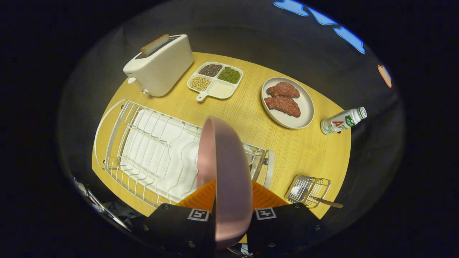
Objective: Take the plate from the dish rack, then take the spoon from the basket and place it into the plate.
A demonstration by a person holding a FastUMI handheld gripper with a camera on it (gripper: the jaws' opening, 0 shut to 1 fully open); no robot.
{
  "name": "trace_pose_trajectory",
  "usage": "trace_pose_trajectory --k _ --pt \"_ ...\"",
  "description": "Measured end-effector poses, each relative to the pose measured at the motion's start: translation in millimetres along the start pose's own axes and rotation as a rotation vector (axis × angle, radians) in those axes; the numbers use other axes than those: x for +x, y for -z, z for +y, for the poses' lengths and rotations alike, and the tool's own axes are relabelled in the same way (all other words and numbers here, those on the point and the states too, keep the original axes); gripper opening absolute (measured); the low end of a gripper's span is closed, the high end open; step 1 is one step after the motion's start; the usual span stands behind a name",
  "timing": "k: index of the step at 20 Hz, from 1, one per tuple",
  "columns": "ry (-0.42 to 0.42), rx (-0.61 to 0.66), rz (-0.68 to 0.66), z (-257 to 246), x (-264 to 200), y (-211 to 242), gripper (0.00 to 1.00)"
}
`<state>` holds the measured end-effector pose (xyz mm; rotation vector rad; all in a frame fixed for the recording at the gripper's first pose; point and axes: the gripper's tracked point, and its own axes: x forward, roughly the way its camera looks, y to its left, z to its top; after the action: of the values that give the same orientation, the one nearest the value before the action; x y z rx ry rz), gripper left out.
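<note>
Bottle [343, 121], lying near the steak plate [288, 102]: label shows a large red "A" with a further letter, perhaps "D"; the rest is too small to read. Finger markers [198, 214]: square patterns, no text.

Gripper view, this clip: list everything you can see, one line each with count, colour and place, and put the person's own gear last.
table: one, light wood, under everything
dish rack: one, white wire on a white tray, near side of the table, just behind the plate
plate: one, pink, held on edge between the tongs, above the rack
basket: one, wire, beside the rack's end
spoon: one, metal, handle sticking out of the basket
toaster: one, white, far corner, a slice in its slot
divided dish: one, white, four kinds of grain, next to the toaster
steak plate: one, beige, two brown pieces
bottle: one, white, lying by the table edge
tongs: one pair, both fingers pressed on the plate
</note>
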<state>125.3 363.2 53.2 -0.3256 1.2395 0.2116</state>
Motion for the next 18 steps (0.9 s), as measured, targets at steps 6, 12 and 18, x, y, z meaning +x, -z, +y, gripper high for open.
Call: trace_pose_trajectory --k 6,12,18 --pt "0.03 -0.095 0.0 2 -6 -10 0.32" --pt "0.048 -0.117 -0.052 -4 -22 -29 0.29" --pt "-0.049 -0.023 -0.089 -21 -51 -3 0.29"
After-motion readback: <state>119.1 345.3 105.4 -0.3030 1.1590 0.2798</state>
